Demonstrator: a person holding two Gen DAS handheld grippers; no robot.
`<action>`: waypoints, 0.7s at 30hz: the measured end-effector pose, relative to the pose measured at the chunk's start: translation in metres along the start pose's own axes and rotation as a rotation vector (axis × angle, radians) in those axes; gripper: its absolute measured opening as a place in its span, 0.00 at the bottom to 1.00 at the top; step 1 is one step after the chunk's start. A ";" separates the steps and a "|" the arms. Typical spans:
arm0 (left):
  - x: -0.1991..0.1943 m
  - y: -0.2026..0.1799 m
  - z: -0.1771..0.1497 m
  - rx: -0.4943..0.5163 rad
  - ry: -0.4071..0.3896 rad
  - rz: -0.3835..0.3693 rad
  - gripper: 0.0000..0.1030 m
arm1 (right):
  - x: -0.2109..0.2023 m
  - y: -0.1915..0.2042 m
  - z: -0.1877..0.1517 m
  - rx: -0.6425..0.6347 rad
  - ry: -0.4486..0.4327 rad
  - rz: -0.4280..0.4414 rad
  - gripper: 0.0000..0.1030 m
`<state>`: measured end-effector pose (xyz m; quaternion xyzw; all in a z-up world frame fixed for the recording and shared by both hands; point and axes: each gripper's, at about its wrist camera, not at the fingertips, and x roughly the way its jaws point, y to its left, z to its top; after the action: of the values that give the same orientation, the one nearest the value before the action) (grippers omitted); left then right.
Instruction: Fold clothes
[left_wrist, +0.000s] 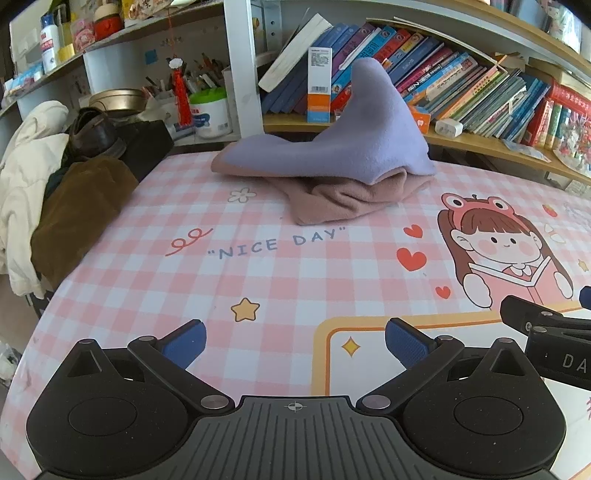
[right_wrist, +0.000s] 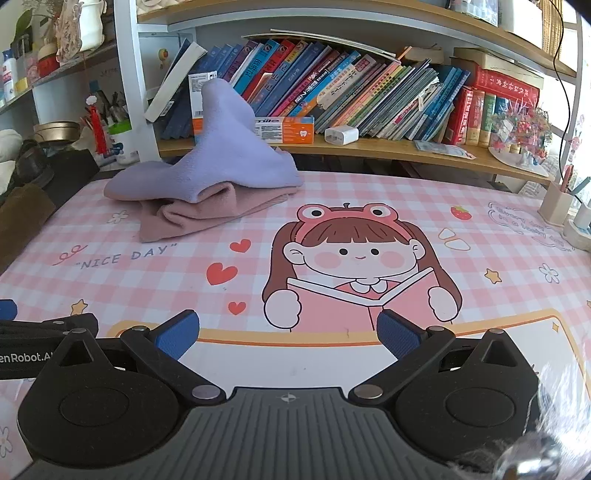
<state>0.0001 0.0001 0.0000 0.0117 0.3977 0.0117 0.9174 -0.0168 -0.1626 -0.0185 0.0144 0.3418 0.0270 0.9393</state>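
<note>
My left gripper (left_wrist: 295, 343) and right gripper (right_wrist: 288, 334) tilt downward over the checked table mat (left_wrist: 295, 273), jaws spread wide and empty; the lilac-and-pink cloth (left_wrist: 332, 162) lies heaped at the far edge, well apart.

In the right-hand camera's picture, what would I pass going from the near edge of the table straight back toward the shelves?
right gripper, open over the mat → cartoon girl with a book → pink checked tablecloth → wooden shelf edge → row of books.
</note>
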 end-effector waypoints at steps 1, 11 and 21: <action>0.000 0.000 0.000 0.000 0.000 0.001 1.00 | 0.000 0.000 0.000 -0.001 0.001 -0.001 1.00; -0.002 -0.002 -0.002 -0.002 0.000 0.009 1.00 | 0.000 0.000 0.001 0.000 0.003 0.000 1.00; 0.003 0.001 0.000 0.007 0.010 0.015 1.00 | 0.004 -0.001 0.002 0.001 0.009 0.003 1.00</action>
<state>0.0023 0.0007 -0.0018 0.0177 0.4023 0.0173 0.9152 -0.0127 -0.1632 -0.0197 0.0152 0.3460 0.0282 0.9377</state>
